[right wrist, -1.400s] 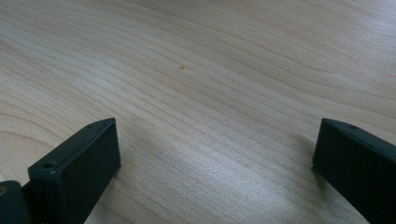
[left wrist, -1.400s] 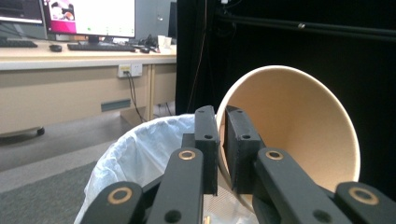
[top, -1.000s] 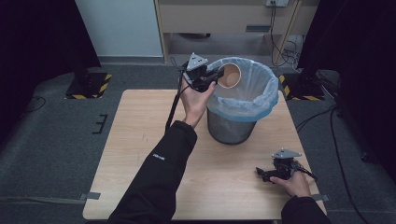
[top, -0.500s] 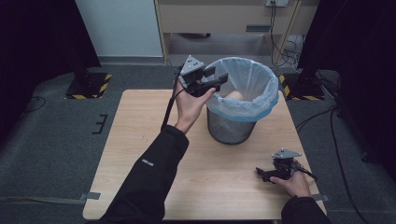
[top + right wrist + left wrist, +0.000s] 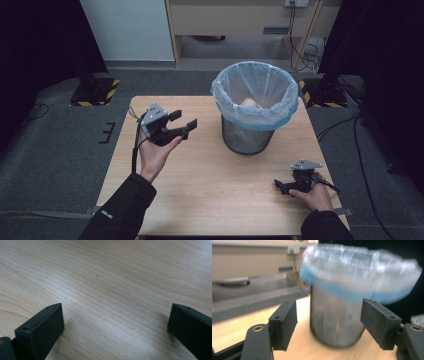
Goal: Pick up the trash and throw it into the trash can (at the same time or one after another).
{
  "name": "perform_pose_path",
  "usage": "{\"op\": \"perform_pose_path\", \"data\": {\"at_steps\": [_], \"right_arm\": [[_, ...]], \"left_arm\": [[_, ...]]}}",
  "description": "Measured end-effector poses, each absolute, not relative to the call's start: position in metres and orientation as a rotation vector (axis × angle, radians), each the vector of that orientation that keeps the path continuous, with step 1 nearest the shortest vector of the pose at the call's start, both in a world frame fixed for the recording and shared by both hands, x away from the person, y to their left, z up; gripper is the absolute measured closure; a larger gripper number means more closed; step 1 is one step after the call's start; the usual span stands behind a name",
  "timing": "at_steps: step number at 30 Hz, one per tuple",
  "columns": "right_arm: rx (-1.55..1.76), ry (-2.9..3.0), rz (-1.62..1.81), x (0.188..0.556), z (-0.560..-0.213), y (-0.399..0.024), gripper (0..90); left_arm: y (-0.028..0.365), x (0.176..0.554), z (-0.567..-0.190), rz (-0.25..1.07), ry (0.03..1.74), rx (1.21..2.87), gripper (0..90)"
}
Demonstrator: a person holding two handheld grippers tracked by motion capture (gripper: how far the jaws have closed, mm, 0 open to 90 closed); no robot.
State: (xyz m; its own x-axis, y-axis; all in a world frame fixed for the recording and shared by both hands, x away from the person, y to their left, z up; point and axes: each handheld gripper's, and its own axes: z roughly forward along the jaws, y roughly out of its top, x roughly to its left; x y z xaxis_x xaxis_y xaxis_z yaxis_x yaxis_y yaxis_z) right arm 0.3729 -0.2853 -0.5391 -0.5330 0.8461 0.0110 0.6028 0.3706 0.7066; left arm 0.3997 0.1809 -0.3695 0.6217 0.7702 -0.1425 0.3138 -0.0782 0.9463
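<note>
Pale wood worktop (image 5: 210, 190) on grey carpet, dark curtains either side. One mesh bin (image 5: 248, 137) near far right corner, blue liner, one tan object (image 5: 248, 103) inside. Two grippers: left gripper (image 5: 181, 125) fingers just opened wide, empty; right gripper (image 5: 280, 186) at near right corner, wide, empty.

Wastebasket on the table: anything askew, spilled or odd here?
Nothing stands out. The wastebasket stands upright on the table, its blue liner folded evenly over the rim, a pale object inside; nothing spilled.

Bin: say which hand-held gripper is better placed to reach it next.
Left. The left hand-held gripper hangs open beside the bin, jaws pointing at it; the right hand-held gripper rests near the table's front corner.
</note>
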Motion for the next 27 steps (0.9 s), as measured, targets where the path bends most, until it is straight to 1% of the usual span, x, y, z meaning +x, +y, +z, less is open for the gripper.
{"op": "perform_pose_path", "data": {"at_steps": [1,2,3,4,5,11,12,13,16,18,21,23,26,27], "right_arm": [[1.267,2.283,0.953,0.373,-0.539,-0.285,0.8],[1.266,2.283,0.953,0.373,-0.539,-0.285,0.8],[1.267,2.283,0.953,0.373,-0.539,-0.285,0.8],[1.264,2.283,0.953,0.373,-0.539,-0.285,0.8],[1.264,2.283,0.953,0.373,-0.539,-0.285,0.8],[1.267,2.283,0.953,0.373,-0.539,-0.285,0.8],[1.266,2.283,0.953,0.373,-0.539,-0.285,0.8],[1.266,2.283,0.953,0.373,-0.539,-0.285,0.8],[1.267,2.283,0.953,0.373,-0.539,-0.285,0.8],[1.263,2.284,0.951,0.373,-0.539,-0.285,0.8],[1.264,2.285,0.953,0.372,-0.539,-0.285,0.8],[1.263,2.285,0.953,0.372,-0.539,-0.285,0.8],[1.265,2.287,0.949,0.372,-0.539,-0.285,0.7],[1.265,2.287,0.949,0.372,-0.539,-0.285,0.7]], "left_arm": [[0.181,0.400,-0.369,0.480,0.906,1.663,28.1],[0.185,0.395,-0.382,0.466,0.929,1.685,28.1],[0.189,0.388,-0.402,0.441,0.955,1.728,27.2],[0.190,0.384,-0.412,0.429,0.966,1.758,26.9],[0.190,0.384,-0.412,0.429,0.966,1.758,26.1],[0.198,0.372,-0.465,0.317,1.035,1.949,21.2],[0.202,0.369,-0.480,0.304,1.062,1.993,20.2],[0.202,0.369,-0.480,0.304,1.062,1.993,19.6],[0.211,0.366,-0.497,0.253,1.143,2.064,19.6],[0.219,0.364,-0.502,0.285,1.187,2.082,18.3],[0.224,0.363,-0.508,0.260,1.236,2.095,14.7],[0.226,0.364,-0.510,0.260,1.246,2.114,14.5],[0.234,0.366,-0.510,0.325,1.260,2.124,13.0],[0.234,0.366,-0.510,0.325,1.260,2.124,12.7]]}}
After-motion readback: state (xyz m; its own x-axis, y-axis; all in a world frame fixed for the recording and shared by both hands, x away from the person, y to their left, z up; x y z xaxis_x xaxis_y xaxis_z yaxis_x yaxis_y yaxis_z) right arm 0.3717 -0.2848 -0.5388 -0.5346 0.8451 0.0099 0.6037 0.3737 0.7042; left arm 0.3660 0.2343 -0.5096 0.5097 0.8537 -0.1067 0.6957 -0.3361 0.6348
